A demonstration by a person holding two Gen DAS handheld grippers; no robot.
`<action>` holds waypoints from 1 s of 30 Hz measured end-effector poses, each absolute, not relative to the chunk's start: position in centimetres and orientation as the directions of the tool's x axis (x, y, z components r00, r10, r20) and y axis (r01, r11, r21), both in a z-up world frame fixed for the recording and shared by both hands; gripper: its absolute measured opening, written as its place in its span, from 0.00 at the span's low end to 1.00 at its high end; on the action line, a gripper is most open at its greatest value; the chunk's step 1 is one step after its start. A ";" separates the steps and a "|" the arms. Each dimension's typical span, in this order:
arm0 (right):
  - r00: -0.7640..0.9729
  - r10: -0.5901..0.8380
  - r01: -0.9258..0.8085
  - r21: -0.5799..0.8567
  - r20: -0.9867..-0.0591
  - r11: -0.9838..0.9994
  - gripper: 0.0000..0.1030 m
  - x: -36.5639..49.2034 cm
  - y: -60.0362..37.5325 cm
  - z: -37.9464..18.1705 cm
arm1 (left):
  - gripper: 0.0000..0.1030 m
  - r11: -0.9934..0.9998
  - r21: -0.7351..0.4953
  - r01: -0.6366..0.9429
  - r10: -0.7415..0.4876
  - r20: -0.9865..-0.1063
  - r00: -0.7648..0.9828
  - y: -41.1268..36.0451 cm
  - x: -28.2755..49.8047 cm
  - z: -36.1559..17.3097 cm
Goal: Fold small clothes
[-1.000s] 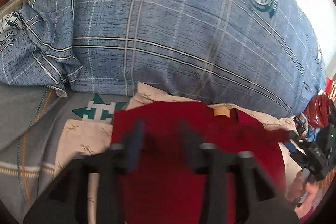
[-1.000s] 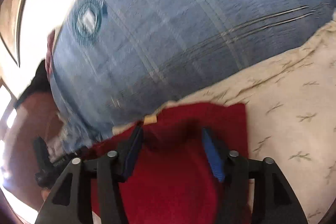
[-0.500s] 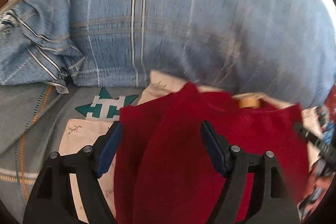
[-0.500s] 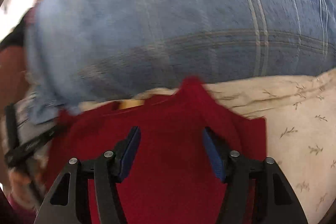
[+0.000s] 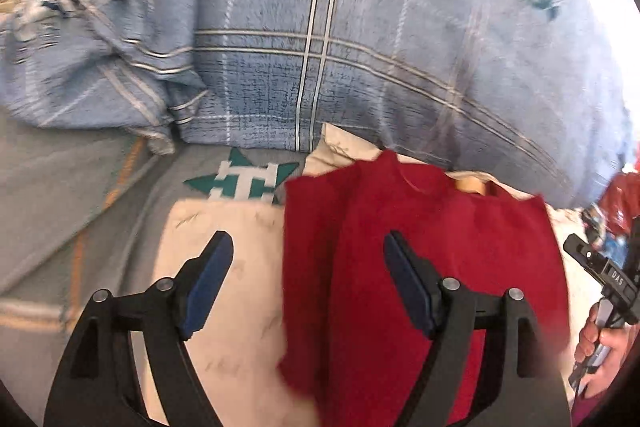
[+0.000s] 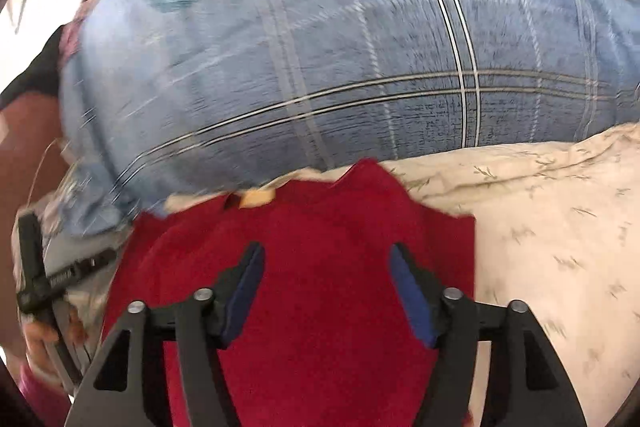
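Left wrist view puts the soft red knitted garment [image 5: 420, 267] ahead and rightward of my empty, spread left tongs [image 5: 308, 259], while my right tongs [image 6: 326, 267], likewise spread, hover centred over it, nearer.

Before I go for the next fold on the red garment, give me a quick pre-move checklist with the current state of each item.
1. Left claw open, nothing held: ok.
2. Right claw open, nothing held: ok.
3. Red garment lying on the cream sheet, not bunched in either claw: ok.
4. Left side already folded in, a doubled layer along the garment's edge in the left wrist view: ok.
5. Garment edges flat and square: cannot tell, both views are blurred.
6. Room at the collar end: not ok, the blue plaid pillow sits right against it.
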State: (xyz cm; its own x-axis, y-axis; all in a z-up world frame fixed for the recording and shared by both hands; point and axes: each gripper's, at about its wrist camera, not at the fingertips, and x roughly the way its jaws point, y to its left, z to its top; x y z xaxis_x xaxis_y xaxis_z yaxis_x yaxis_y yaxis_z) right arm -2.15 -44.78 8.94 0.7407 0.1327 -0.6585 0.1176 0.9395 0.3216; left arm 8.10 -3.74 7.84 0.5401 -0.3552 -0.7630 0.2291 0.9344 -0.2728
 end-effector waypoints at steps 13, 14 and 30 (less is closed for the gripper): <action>0.708 0.156 0.000 0.221 -0.688 0.975 0.75 -4.8 -38.4 10.5 | 0.78 0.886 -0.336 0.321 -0.451 -0.787 0.421 -2.9 -1.5 4.7; 0.707 0.180 -0.036 0.220 -0.684 0.975 0.75 -4.2 -37.0 11.0 | 0.78 0.883 -0.331 0.331 -0.453 -0.787 0.420 -3.0 -1.6 4.5; 0.506 0.312 -0.178 0.257 -0.804 0.950 0.26 11.1 -18.1 5.6 | 0.78 0.867 -0.357 0.348 -0.487 -0.756 0.438 -2.6 -0.2 3.2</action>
State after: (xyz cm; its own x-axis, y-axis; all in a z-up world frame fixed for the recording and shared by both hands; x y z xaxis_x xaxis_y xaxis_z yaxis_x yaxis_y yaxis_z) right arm 11.07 -18.06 5.60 0.5064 0.3125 -0.8037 -0.1781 0.9498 0.2571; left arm -0.17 -2.59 3.18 0.4376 -0.4868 -0.7560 0.3479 0.8670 -0.3569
